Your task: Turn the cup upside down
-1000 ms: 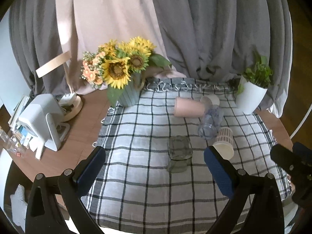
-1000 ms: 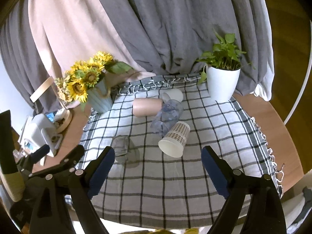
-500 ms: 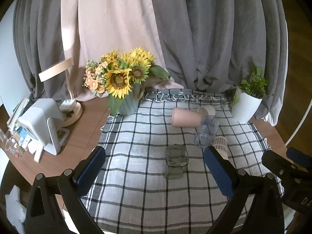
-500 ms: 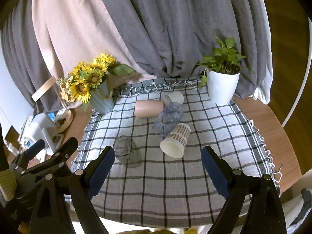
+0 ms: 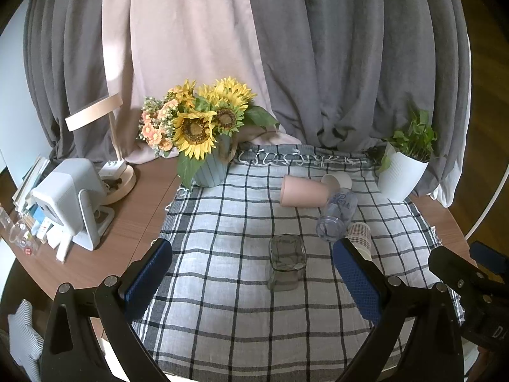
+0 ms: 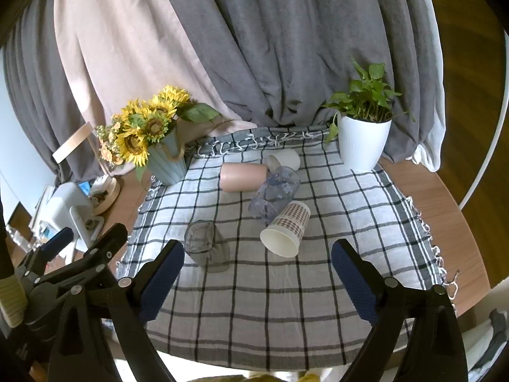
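Several cups lie on their sides on a checked cloth [image 5: 229, 305] [image 6: 334, 318]. A grey glass tumbler [image 5: 286, 261] [image 6: 206, 245] lies nearest. A clear plastic cup [image 5: 338, 215] [image 6: 276, 192], a paper cup with a checked band [image 5: 359, 236] [image 6: 286, 229], a pink cup [image 5: 303, 191] [image 6: 243, 175] and a white cup [image 5: 338, 180] [image 6: 284, 159] lie behind it. My left gripper [image 5: 253, 275] is open and empty, above the cloth's near part. My right gripper [image 6: 257, 280] is open and empty, to its right.
A blue vase of sunflowers [image 5: 203, 133] [image 6: 149, 133] stands at the cloth's back left. A white potted plant [image 5: 404, 165] [image 6: 362, 140] stands at the back right. A white device [image 5: 68, 200] and a wooden lamp [image 5: 108, 146] stand on the bare table at left. Curtains hang behind.
Both grippers have pulled back and up from the cups, so the cups look smaller and farther. Both stay open. No cup has moved.
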`<state>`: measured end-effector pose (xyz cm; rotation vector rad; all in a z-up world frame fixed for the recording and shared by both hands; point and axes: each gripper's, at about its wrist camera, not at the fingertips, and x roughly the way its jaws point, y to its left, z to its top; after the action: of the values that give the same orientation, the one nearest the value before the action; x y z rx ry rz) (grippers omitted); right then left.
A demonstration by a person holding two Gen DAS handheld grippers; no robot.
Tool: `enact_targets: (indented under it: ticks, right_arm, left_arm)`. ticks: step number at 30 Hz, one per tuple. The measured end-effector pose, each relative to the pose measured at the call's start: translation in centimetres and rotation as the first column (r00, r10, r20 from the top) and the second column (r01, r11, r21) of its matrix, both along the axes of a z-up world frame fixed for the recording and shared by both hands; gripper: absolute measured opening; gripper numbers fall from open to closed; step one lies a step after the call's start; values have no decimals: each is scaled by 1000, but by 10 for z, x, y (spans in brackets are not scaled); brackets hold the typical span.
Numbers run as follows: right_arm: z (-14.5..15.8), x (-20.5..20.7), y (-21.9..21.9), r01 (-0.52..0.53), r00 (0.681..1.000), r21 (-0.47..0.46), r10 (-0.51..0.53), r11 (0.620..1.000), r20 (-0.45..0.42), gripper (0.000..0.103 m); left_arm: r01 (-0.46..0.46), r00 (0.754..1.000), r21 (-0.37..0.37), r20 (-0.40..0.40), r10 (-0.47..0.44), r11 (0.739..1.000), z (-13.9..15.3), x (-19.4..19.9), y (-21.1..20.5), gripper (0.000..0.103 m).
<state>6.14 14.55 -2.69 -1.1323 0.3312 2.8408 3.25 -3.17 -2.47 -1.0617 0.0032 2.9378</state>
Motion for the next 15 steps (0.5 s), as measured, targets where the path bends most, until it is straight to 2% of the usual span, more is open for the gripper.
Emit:
enact_targets:
  ticks: [15]
  right_arm:
    - [1,3,2,0,1000,7,0,1000,-2,94]
  left_arm:
    - [-6,1000,2,1,6,1000,0,1,0,103]
